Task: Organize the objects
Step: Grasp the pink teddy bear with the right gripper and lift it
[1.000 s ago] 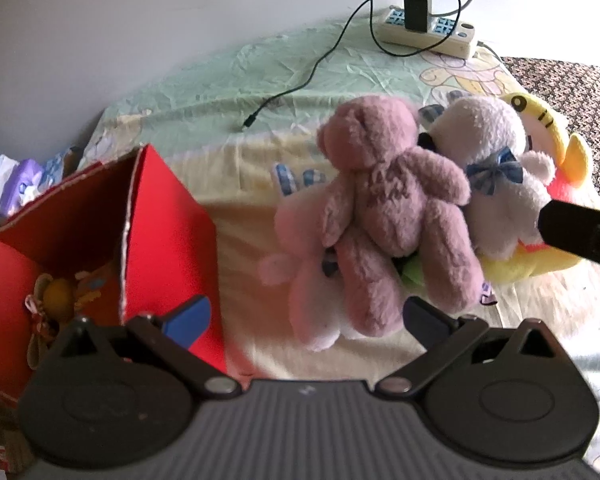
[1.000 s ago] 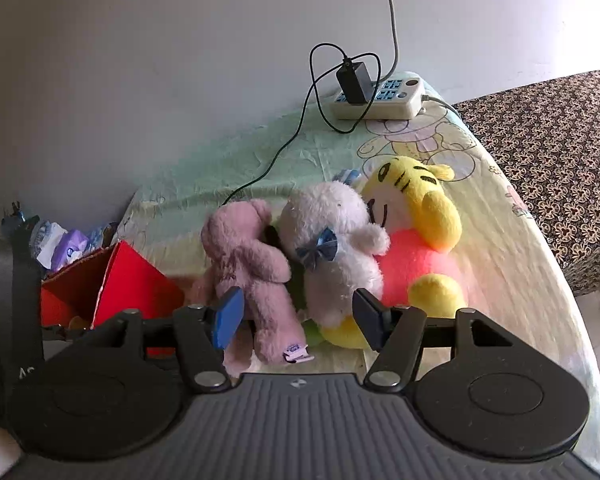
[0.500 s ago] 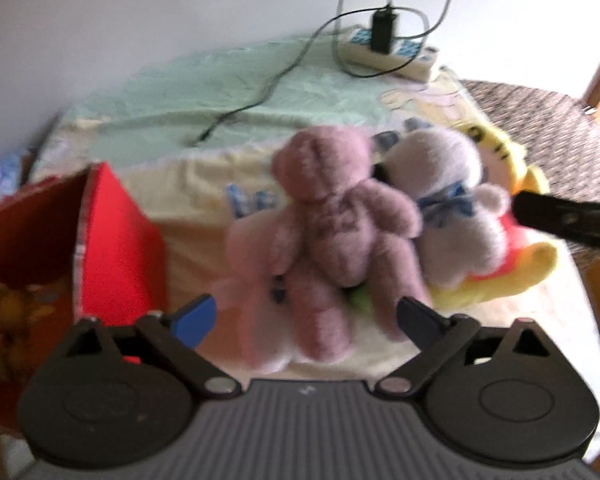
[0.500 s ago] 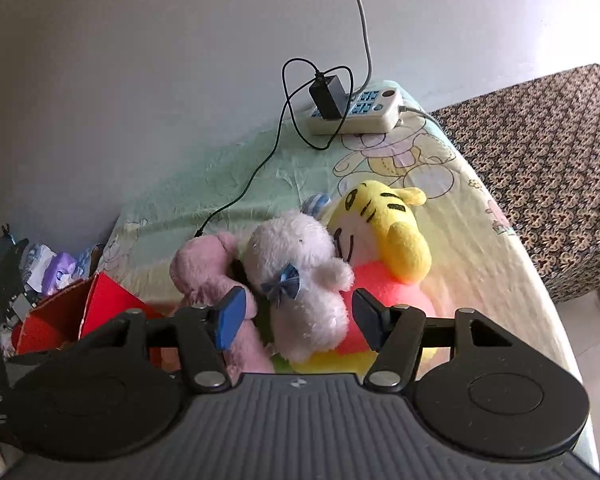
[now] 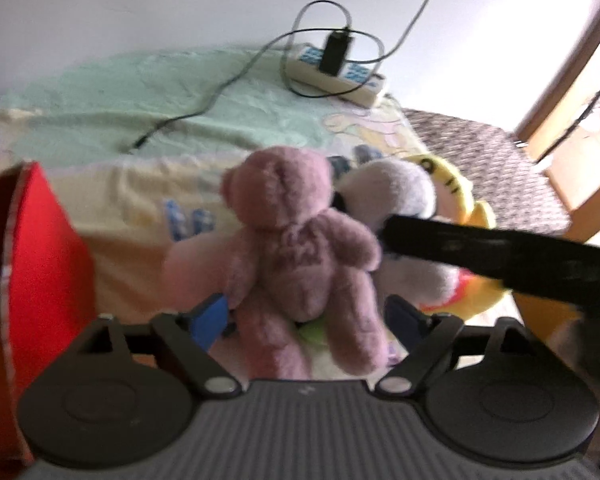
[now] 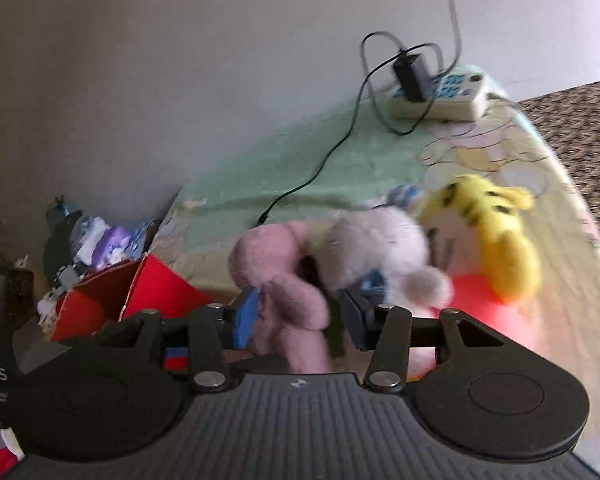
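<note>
A mauve teddy bear (image 5: 300,248) lies on top of a pile of plush toys on the bed. My left gripper (image 5: 306,318) has its jaws closing, with the bear's legs between the blue pads, which do not clearly press on them. My right gripper (image 6: 300,316) is also closing, around the same bear (image 6: 284,300) higher up, and a dark gap remains at its right pad. One of its fingers (image 5: 500,256) reaches in between the mauve bear and a white bear (image 5: 396,196). An open red box (image 5: 40,260) stands to the left.
A yellow tiger plush (image 6: 484,216) lies right of the white bear (image 6: 380,248), and a pale pink plush (image 5: 196,264) lies under the pile. A power strip (image 5: 340,76) with a charger and cable sits at the back. Small clutter (image 6: 100,240) lies beyond the red box (image 6: 160,292).
Both grippers have moved in on the pile and narrowed their jaws. The right one shifted left from the white bear to the mauve bear, and its finger reaches further into the left view.
</note>
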Demonstrator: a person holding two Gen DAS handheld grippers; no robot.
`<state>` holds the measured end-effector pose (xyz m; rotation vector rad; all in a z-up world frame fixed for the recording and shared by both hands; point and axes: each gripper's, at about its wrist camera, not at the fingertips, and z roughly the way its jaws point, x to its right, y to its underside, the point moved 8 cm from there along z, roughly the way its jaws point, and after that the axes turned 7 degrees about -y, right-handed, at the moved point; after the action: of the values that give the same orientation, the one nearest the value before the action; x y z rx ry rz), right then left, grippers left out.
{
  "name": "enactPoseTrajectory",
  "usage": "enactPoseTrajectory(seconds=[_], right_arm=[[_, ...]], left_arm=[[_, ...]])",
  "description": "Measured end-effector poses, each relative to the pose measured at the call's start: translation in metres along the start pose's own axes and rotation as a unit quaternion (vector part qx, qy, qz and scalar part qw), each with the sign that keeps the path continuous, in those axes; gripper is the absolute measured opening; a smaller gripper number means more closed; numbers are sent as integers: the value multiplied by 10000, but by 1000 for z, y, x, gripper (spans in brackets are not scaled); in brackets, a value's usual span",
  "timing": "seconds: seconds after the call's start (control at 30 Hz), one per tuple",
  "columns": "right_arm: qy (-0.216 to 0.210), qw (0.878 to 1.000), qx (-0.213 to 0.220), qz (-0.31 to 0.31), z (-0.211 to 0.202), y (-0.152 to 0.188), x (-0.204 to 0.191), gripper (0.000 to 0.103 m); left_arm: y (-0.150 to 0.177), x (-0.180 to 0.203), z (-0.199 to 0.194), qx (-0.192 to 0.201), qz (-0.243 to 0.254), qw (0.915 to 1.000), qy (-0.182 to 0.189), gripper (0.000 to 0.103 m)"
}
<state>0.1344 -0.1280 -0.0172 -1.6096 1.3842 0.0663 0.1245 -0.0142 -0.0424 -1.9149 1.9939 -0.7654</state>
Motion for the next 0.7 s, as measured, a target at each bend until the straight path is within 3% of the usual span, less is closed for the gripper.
enactPoseTrajectory(seconds=[0.13, 0.2, 0.27, 0.33, 0.4, 0.43, 0.5, 0.7], right_arm=[[-8, 9999, -33, 129, 20, -2, 8, 63], [-66, 9998, -157, 62, 29, 0, 6, 63], [-103, 9994, -326, 59, 37, 5, 7, 61], [-138, 9988, -471, -27, 43, 10, 3, 46], [-159, 9992, -366, -27, 40, 10, 2, 40], [-203, 9992, -334, 10, 38, 8, 2, 30], [-276, 9991, -296, 91, 32, 5, 2, 22], [-426, 9990, -144, -51, 14, 2, -8, 21]], left_arm=[[-4, 3, 8, 68, -33, 9999, 119, 99], [-4, 1, 16, -23, -21, 10000, 77, 99], [-4, -2, 24, -118, -65, 9999, 74, 92], [-5, -7, 29, -143, -115, 9998, 27, 89], [-5, -9, 25, -86, -82, 9999, 42, 86], [-5, -9, 23, -70, -83, 9999, 83, 81], [-5, -11, 19, -61, -154, 9998, 143, 80], [-5, -4, -1, 117, -209, 9992, 324, 77]])
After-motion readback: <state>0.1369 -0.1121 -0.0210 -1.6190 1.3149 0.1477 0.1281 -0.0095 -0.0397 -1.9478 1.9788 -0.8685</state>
